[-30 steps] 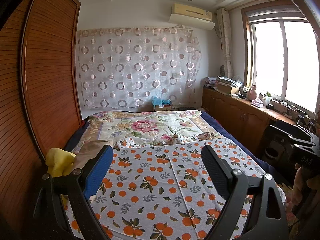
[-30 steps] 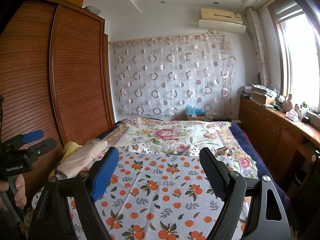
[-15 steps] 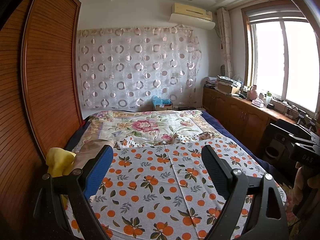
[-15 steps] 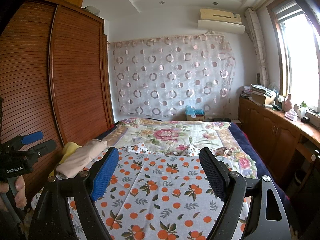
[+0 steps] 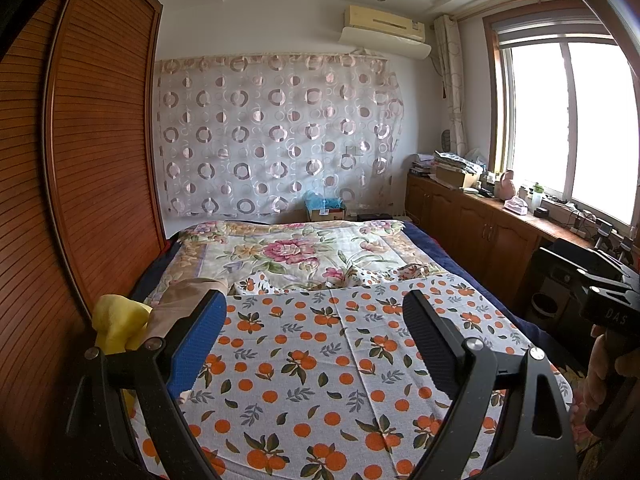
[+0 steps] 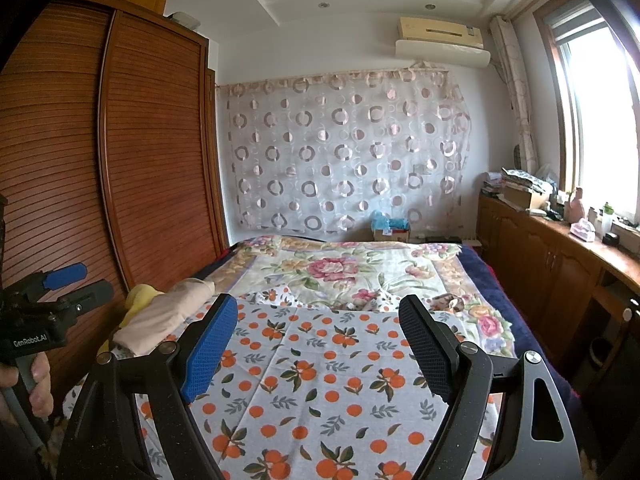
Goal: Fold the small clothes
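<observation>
A beige folded garment [image 6: 168, 320] lies on a yellow garment [image 6: 140, 298] at the left edge of the bed, by the wardrobe. They also show in the left wrist view, the beige garment [image 5: 184, 294] and the yellow garment [image 5: 116, 320]. My left gripper [image 5: 314, 320] is open and empty, held above the orange-print sheet [image 5: 312, 360]. My right gripper [image 6: 318, 324] is open and empty above the same sheet [image 6: 316, 376]. The left gripper also shows at the left edge of the right wrist view [image 6: 76, 286].
A wooden slatted wardrobe [image 6: 120, 160] lines the left side of the bed. A floral quilt [image 5: 296, 248] covers the far half. Low wooden cabinets [image 5: 480, 228] with clutter run under the window on the right. A cardboard box [image 5: 324, 210] stands behind the bed.
</observation>
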`<state>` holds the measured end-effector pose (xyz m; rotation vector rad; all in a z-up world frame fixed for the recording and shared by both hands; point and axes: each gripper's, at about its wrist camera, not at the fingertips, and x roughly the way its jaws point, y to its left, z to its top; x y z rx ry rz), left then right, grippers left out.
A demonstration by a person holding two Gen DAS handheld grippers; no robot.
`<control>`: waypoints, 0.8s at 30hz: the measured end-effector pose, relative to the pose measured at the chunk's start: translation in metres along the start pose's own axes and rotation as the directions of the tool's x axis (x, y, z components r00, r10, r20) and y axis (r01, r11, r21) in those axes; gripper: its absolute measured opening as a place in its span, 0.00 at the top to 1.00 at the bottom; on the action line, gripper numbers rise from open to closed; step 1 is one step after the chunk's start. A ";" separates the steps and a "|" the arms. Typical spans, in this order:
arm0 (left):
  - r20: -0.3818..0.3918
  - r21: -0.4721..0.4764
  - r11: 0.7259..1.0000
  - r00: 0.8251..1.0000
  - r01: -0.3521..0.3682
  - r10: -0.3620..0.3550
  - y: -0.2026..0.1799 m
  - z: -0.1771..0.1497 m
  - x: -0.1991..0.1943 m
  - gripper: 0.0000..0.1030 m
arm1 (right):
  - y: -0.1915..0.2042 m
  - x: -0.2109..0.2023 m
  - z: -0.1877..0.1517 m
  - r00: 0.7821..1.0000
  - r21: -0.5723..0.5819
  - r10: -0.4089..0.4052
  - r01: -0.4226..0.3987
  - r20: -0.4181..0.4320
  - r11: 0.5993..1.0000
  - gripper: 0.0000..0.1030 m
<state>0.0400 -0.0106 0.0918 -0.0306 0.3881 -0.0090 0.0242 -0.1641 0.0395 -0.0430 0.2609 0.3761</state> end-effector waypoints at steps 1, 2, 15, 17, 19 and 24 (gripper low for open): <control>0.000 0.000 1.000 1.000 0.000 0.000 0.000 0.000 0.000 0.12 | 0.000 0.001 0.000 1.000 0.000 -0.002 0.002 0.001 1.000 0.18; 0.000 0.001 1.000 1.000 0.000 0.000 -0.001 0.000 -0.001 0.12 | -0.001 0.001 0.000 1.000 0.000 -0.003 0.003 0.001 1.000 0.18; 0.001 0.000 1.000 1.000 0.000 0.000 0.000 0.000 0.000 0.12 | 0.000 0.000 -0.002 1.000 -0.002 -0.001 0.001 0.003 1.000 0.18; 0.001 0.000 1.000 1.000 0.001 -0.001 -0.001 0.000 -0.001 0.12 | -0.001 0.000 -0.003 1.000 -0.001 0.001 -0.001 0.004 1.000 0.18; 0.001 0.000 1.000 1.000 -0.001 0.001 -0.001 0.000 -0.001 0.12 | -0.002 0.001 -0.002 1.000 0.001 0.000 0.000 0.004 1.000 0.18; 0.001 0.001 1.000 1.000 0.000 0.000 -0.001 0.000 -0.001 0.12 | -0.004 0.002 -0.002 1.000 0.001 0.000 0.000 0.003 1.000 0.18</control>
